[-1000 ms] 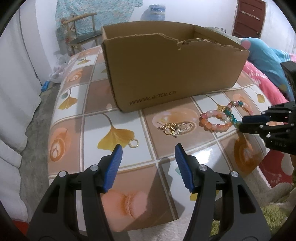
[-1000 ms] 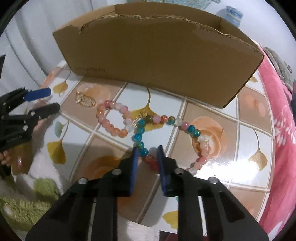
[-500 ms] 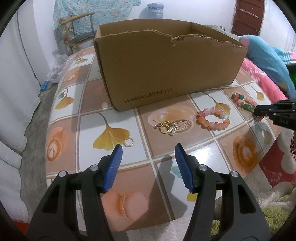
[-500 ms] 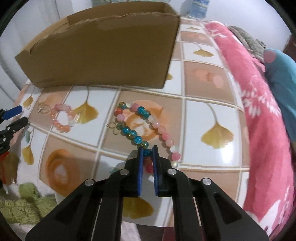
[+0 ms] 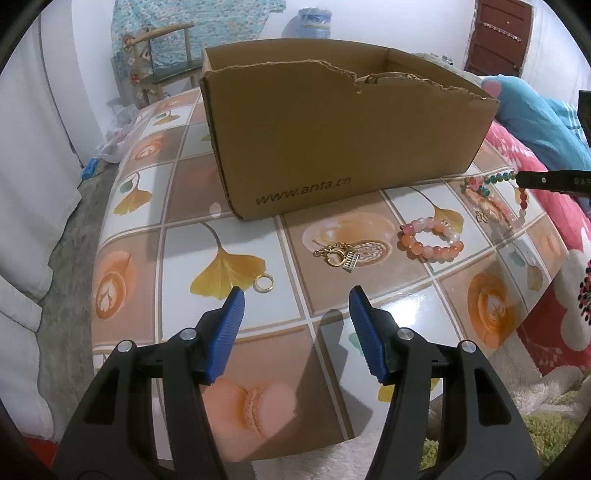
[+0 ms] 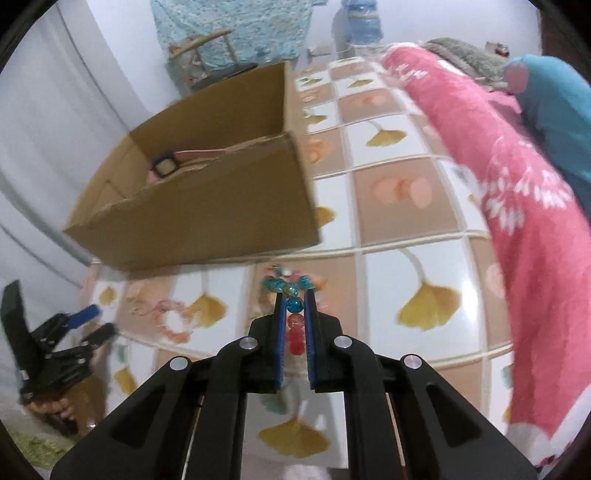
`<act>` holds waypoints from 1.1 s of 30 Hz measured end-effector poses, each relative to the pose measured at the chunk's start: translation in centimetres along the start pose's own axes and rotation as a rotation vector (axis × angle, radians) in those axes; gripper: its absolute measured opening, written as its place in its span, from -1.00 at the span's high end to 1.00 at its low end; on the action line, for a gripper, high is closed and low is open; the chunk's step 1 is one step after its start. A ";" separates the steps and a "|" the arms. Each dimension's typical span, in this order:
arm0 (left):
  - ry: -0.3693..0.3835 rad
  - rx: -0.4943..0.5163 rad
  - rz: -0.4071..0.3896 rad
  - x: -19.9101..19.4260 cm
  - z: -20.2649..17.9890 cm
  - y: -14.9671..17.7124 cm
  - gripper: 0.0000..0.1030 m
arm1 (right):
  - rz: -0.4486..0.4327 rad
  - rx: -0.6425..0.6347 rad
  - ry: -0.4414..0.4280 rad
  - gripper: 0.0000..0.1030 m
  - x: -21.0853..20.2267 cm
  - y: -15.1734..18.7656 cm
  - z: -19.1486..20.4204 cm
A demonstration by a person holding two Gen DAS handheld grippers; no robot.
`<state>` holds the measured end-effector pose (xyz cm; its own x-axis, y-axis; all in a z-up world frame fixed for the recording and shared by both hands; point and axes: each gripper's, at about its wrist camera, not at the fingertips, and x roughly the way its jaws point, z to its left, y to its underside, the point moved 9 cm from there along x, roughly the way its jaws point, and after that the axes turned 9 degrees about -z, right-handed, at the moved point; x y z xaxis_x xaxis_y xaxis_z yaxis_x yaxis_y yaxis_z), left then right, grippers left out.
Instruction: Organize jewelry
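My right gripper (image 6: 294,295) is shut on a multicoloured bead necklace (image 6: 294,305); blue and red beads sit between its pads and the rest trails toward the table. In the left wrist view that necklace (image 5: 495,181) hangs from the right gripper (image 5: 519,180) at the far right, right of the cardboard box (image 5: 332,147). My left gripper (image 5: 295,310) stands open above the table's near edge, holding nothing. Ahead of it lie a gold ring (image 5: 263,284), a gold chain with a charm (image 5: 338,254) and a pink bead bracelet (image 5: 430,240).
The open cardboard box (image 6: 207,206) holds a few items, one dark and square. A pink floral blanket (image 6: 517,206) lies along the table's right side. A chair (image 5: 162,55) and a water jug (image 5: 310,22) stand behind the tiled-pattern table (image 5: 147,236).
My right gripper closed on the bead necklace, lifted it off the table and carried it toward the right end of the box while rolling. The left gripper stayed put.
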<state>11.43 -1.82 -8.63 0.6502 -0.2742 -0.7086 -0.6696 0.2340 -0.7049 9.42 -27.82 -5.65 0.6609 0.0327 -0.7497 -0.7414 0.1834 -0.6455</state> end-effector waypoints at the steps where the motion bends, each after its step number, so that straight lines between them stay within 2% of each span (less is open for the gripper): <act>1: 0.000 0.001 -0.002 -0.1 0.0 0.0 -0.10 | 0.009 -0.023 0.028 0.81 0.1 0.4 -0.3; 4: 0.000 -0.001 -0.003 0.0 0.1 0.0 -0.10 | 0.073 -0.103 0.102 0.81 1.4 2.0 -1.1; 7: -0.001 -0.001 0.002 0.1 0.1 0.1 -0.10 | 0.143 -0.129 0.111 0.79 2.1 3.8 -1.1; 8: -0.001 -0.002 0.004 0.1 0.1 0.1 -0.10 | 0.151 -0.129 0.115 0.73 2.1 4.0 -1.1; 9: -0.001 -0.002 0.005 0.2 0.1 0.1 -0.10 | 0.153 -0.123 0.119 0.67 1.9 4.1 -1.1; 11: -0.002 -0.001 0.008 0.2 0.0 0.1 -0.10 | 0.100 -0.104 0.097 0.37 0.7 3.4 -0.6; 13: -0.003 0.003 0.010 0.2 -0.1 0.2 -0.10 | 0.033 -0.093 0.042 0.28 -0.6 2.2 0.6; 14: -0.003 0.004 0.010 0.2 -0.1 0.2 -0.10 | 0.018 -0.086 0.005 0.27 -1.0 2.0 1.4; 15: -0.001 0.007 0.011 0.3 -0.2 0.2 -0.10 | 0.005 -0.078 -0.081 0.27 -1.4 1.7 2.9; 17: -0.001 0.011 0.012 0.3 -0.4 0.2 -0.10 | 0.013 -0.098 -0.187 0.27 -1.4 1.8 5.5; 19: -0.001 0.013 0.011 0.4 -0.5 0.2 -0.10 | 0.044 -0.158 -0.286 0.27 -0.8 2.5 8.8; 22: -0.007 0.014 0.010 0.3 -0.4 0.3 -0.10 | 0.100 -0.241 -0.382 0.28 0.5 4.0 13.1; 25: -0.016 0.013 0.009 0.2 -0.2 0.4 -0.10 | 0.122 -0.311 -0.411 0.30 1.7 4.7 15.2; 33: -0.022 -0.009 0.010 0.2 0.8 0.6 -0.10 | 0.171 -0.470 -0.340 0.58 5.0 5.9 16.6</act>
<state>11.42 -1.04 -9.27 0.6509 -0.2511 -0.7164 -0.6795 0.2281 -0.6973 10.25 -10.23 -10.80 0.4703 0.3496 -0.8103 -0.7614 -0.3035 -0.5728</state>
